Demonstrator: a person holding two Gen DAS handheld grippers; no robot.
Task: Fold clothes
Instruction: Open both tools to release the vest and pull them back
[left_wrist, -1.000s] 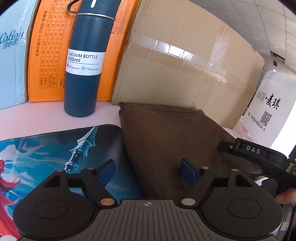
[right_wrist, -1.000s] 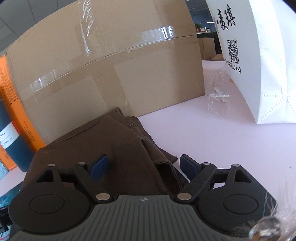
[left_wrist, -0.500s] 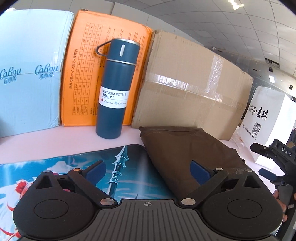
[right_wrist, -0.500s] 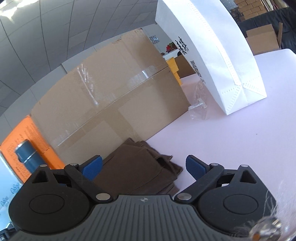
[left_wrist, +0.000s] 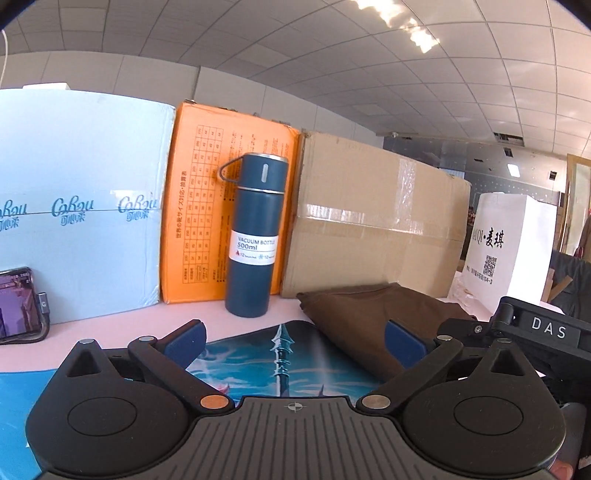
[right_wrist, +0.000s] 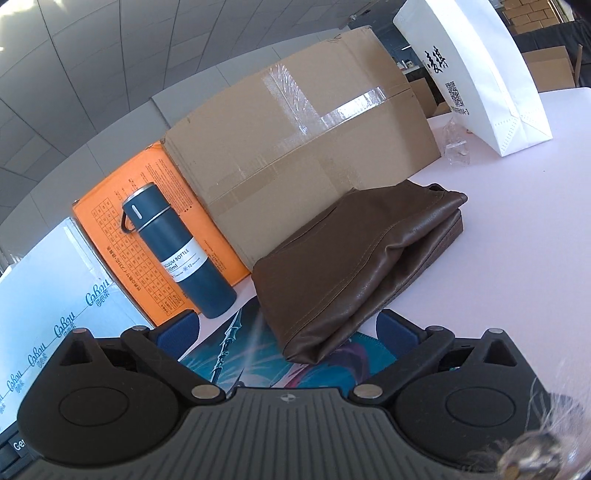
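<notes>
On a pale pink tabletop (right_wrist: 517, 236), a folded dark brown garment (right_wrist: 354, 266) lies in a compact stack, its near end resting on the edge of a blue illustrated desk mat (left_wrist: 280, 354) and its far end close to a large taped brown cardboard box (right_wrist: 295, 140). Both handheld tools hover above it with nothing in their grip: the left gripper (left_wrist: 293, 338) has its blue-padded fingers spread wide over the mat and the garment's edge, while the right gripper (right_wrist: 286, 328) is likewise splayed, the garment's near corner lying between its fingers without touching them. A tall dark blue vacuum bottle (left_wrist: 255, 240) stands upright before an orange printed box (left_wrist: 199, 229), beside a light blue carton (left_wrist: 81, 206). A white paper bag (right_wrist: 476, 77) stands farther right.
</notes>
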